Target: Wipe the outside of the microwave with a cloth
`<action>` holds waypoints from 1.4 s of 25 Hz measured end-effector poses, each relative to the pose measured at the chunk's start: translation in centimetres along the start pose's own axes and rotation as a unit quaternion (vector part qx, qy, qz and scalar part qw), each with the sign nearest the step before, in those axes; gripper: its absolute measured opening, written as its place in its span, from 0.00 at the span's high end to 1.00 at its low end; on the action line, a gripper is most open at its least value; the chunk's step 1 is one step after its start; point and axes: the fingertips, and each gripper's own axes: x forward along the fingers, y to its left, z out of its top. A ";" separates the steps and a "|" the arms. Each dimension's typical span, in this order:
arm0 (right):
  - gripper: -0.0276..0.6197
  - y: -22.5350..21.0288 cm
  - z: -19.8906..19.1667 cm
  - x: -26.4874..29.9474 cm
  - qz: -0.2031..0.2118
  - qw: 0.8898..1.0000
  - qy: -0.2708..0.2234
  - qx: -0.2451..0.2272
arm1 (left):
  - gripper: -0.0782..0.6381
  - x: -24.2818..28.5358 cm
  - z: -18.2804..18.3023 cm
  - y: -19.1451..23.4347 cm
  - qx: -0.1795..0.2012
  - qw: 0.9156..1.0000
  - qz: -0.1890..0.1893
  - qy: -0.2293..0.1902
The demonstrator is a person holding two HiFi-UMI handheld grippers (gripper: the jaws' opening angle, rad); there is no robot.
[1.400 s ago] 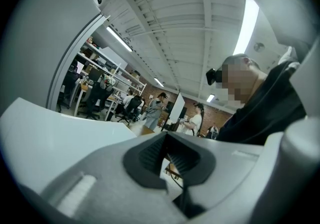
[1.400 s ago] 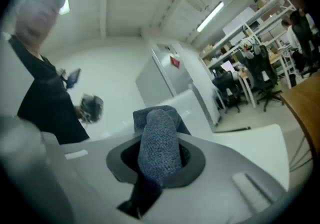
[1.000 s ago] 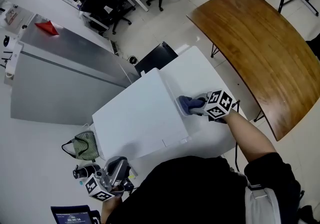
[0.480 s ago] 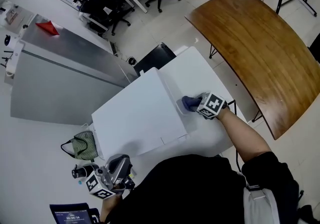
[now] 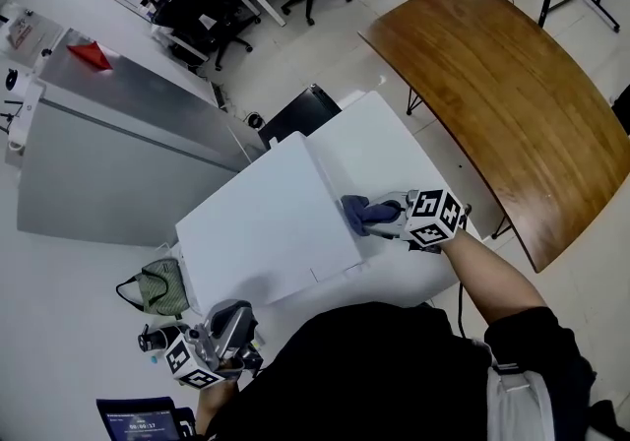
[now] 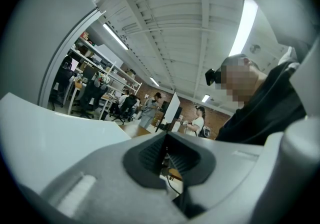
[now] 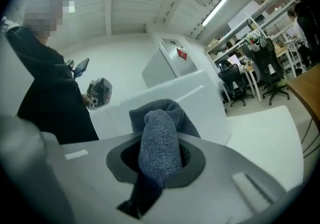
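Observation:
The white microwave point(image 5: 266, 222) stands on a white table point(image 5: 394, 149) in the head view. My right gripper point(image 5: 386, 217) is shut on a blue-grey cloth point(image 5: 360, 214) and holds it against the upper edge of the microwave's right side. In the right gripper view the cloth point(image 7: 159, 143) bulges up between the jaws of the right gripper point(image 7: 157, 163), with the white microwave point(image 7: 170, 95) just beyond. My left gripper point(image 5: 228, 326) hangs low at the lower left, away from the microwave. Its jaws are shut with nothing in them, and the left gripper point(image 6: 165, 155) points up at the ceiling.
A curved brown wooden table point(image 5: 492, 75) stands to the right, and a grey metal cabinet point(image 5: 128, 144) to the left. A black chair point(image 5: 305, 114) sits behind the microwave. A green bag point(image 5: 157, 286) lies on the floor near my left gripper, with a tablet point(image 5: 138, 424) below it.
My right gripper has slid the cloth a little along the microwave's right edge, and its marker cube has turned. The left gripper has stayed where it was.

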 end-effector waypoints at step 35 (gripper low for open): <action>0.88 -1.0 -14.1 0.3 -0.043 0.978 0.204 0.027 | 0.89 1.2 0.0 -1.8 0.001 1.000 -0.019 0.004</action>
